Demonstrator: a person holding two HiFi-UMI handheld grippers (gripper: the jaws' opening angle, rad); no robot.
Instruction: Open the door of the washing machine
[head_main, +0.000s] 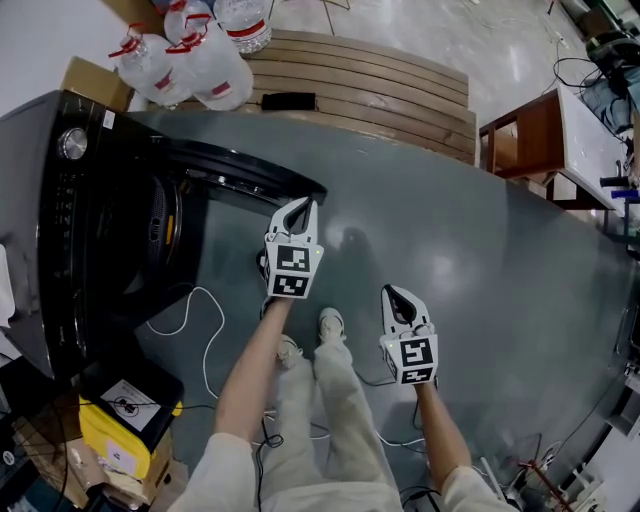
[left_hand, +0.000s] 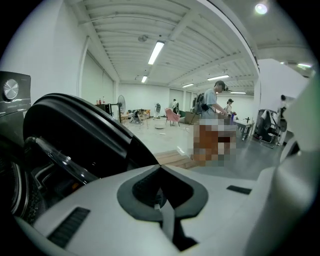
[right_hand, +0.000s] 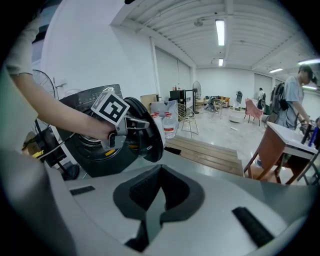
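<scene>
Both tongs are pinched shut with nothing in them. The right gripper (head_main: 393, 296) (right_hand: 160, 166) hangs at about 5 o'clock of the head view's centre, just right of the person's shoes (head_main: 330, 325), with its jaw tips meeting over the grey floor (head_main: 470, 250). The left gripper (head_main: 301, 208) (left_hand: 160, 167), likewise closed and empty, sits at 10 o'clock from the right one. Its tips point toward 12 o'clock, just beside the free edge of the door (head_main: 250, 168) (left_hand: 85, 135) (right_hand: 145, 130); contact cannot be told. That door stands swung out, running off toward 10 o'clock to the black washing machine (head_main: 60, 250) (right_hand: 85, 150). The machine fills the 9 o'clock side, its drum mouth (head_main: 150, 235) uncovered and a silver knob (head_main: 72, 143) on its panel. Farther off, a wooden pallet (head_main: 380, 85) lies at 12 o'clock, with water bottles (head_main: 200, 60) at 11 o'clock.
</scene>
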